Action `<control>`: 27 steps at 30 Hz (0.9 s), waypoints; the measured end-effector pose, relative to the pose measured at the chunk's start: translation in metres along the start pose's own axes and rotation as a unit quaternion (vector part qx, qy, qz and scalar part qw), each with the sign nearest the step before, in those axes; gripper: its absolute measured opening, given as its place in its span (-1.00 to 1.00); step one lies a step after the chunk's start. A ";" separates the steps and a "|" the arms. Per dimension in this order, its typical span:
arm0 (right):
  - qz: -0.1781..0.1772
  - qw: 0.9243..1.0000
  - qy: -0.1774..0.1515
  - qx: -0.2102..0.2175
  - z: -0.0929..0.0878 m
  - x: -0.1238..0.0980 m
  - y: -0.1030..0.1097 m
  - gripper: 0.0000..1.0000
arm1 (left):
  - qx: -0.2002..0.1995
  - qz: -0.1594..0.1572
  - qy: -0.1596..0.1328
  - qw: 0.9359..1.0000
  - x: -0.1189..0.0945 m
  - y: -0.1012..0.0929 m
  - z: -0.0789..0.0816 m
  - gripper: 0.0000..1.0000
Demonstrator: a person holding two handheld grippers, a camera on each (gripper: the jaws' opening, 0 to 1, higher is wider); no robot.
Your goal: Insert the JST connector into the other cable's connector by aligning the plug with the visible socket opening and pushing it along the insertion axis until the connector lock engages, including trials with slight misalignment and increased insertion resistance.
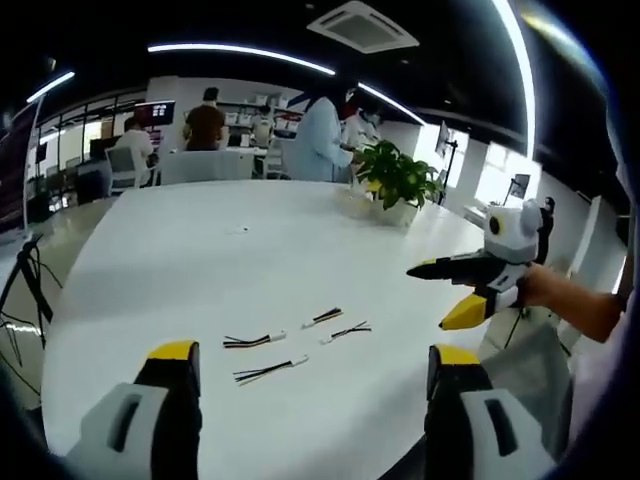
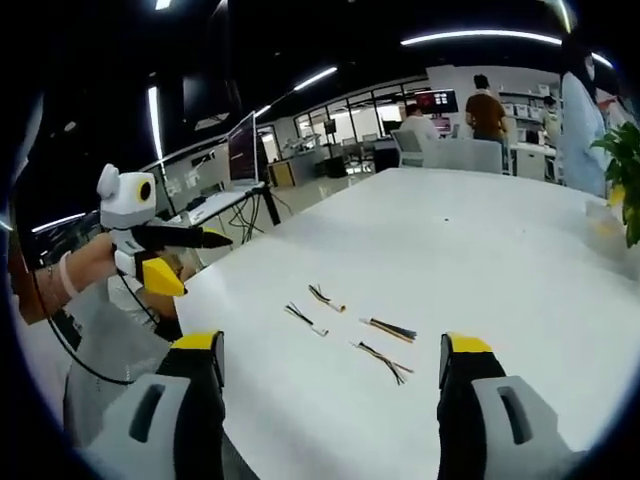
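Note:
Several short JST cables with white connectors lie loose on the white table (image 1: 250, 260). In the left gripper view they sit just beyond my jaws: two black-and-yellow ones (image 1: 254, 341) (image 1: 270, 371) and two more (image 1: 322, 318) (image 1: 345, 331) to their right. My left gripper (image 1: 312, 355) is open above the near table edge, holding nothing. My right gripper (image 1: 428, 297) comes in from the right, open and empty. In the right gripper view the cables (image 2: 326, 298) (image 2: 305, 319) (image 2: 390, 329) (image 2: 382, 361) lie ahead of my open right gripper (image 2: 332, 345). The left gripper (image 2: 205, 265) hangs open at the left, off the table's edge.
A potted plant (image 1: 395, 180) (image 2: 628, 170) stands at the table's far side. People stand and sit by desks (image 1: 205, 125) beyond the table (image 2: 480, 260). A tripod and monitor (image 2: 245, 150) stand off the table. A person's hand (image 1: 560, 295) holds the right gripper.

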State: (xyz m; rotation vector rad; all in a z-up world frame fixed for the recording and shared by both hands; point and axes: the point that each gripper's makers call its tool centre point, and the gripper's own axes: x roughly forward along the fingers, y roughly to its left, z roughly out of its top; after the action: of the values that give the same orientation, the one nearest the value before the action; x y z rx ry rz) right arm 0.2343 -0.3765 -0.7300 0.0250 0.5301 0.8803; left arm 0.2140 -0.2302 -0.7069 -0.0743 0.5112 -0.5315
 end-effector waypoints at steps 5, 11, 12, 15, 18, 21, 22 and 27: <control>0.008 1.000 0.005 -0.010 0.001 0.007 0.003 0.71 | -0.004 -0.016 -0.007 1.000 0.007 -0.007 0.004 0.85; 0.017 1.000 0.007 -0.014 0.004 0.015 0.005 0.70 | 0.013 -0.022 0.003 1.000 0.015 -0.011 0.003 0.85; 0.018 1.000 0.007 -0.015 0.005 0.016 0.005 0.69 | 0.018 -0.022 0.006 1.000 0.017 -0.011 0.002 0.85; 0.018 1.000 0.008 -0.017 0.006 0.020 0.005 0.69 | 0.028 -0.020 0.013 0.999 0.022 -0.010 0.000 0.84; 0.018 1.000 0.010 -0.017 0.006 0.022 0.003 0.68 | 0.029 -0.022 0.015 0.999 0.025 -0.011 -0.001 0.84; 0.026 1.000 0.014 -0.008 0.003 0.022 0.004 0.67 | 0.025 -0.027 0.012 0.999 0.027 -0.012 0.000 0.84; 0.026 1.000 0.015 -0.006 0.002 0.022 0.003 0.67 | 0.024 -0.028 0.012 0.999 0.028 -0.013 0.001 0.84; 0.022 1.000 0.018 -0.007 -0.001 0.023 0.002 0.66 | 0.028 -0.028 0.015 0.999 0.032 -0.012 -0.001 0.84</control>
State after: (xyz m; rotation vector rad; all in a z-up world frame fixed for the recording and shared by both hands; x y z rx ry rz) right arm 0.2446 -0.3587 -0.7402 0.0089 0.5597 0.9293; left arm 0.2318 -0.2571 -0.7196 -0.0273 0.5244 -0.6026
